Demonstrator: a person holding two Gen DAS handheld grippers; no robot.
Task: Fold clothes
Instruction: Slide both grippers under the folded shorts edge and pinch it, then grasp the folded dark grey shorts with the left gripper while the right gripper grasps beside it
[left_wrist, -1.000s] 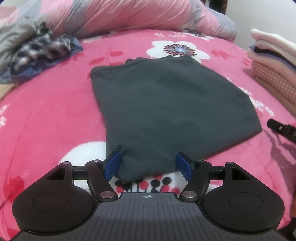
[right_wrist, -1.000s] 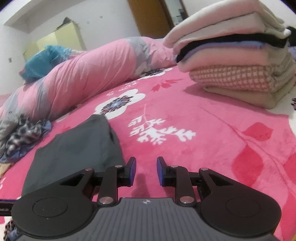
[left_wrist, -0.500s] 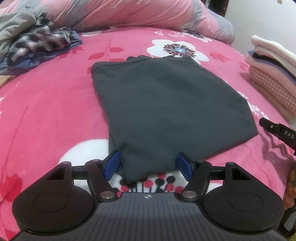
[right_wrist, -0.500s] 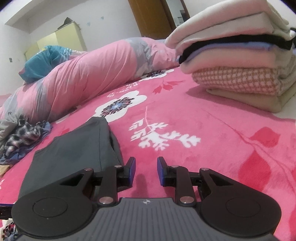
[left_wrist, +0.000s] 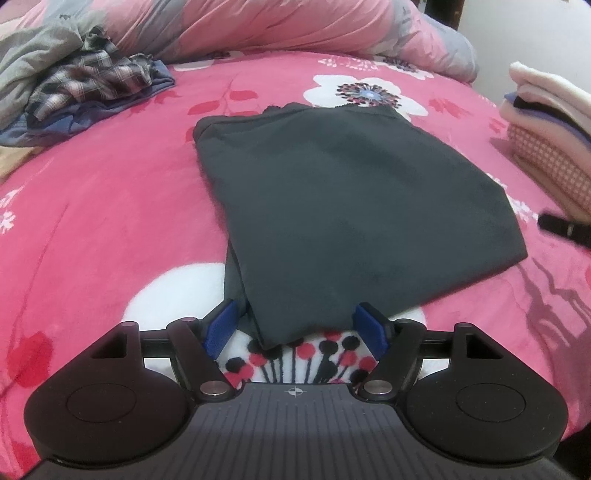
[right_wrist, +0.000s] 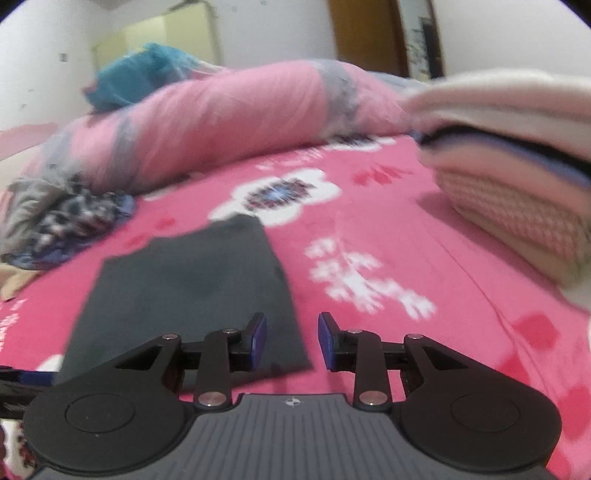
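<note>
- The dark grey garment lies flat on the pink floral bedspread, already folded into a rough rectangle with doubled layers showing along its left edge.
- The left gripper sits at the garment's near edge, its blue pads spread wide on either side of the near corner and clamping nothing.
- The right gripper hovers over the garment's near right corner, its jaws parted with a gap between them and holding nothing; this view is blurred.
- The cloth looks light, soft and limp, so it would likely sag and lose its folds if lifted from one point; its smooth knit may slide over the fleecy cover.
- The near corners, where the layers stack, look like the surest place to pinch, one gripper at each.
- A stack of folded clothes stands to the right, well apart from the garment.
- A crumpled heap of plaid and grey clothes lies far left, and a rolled pink quilt runs along the back.
- Nothing lies on the garment.
</note>
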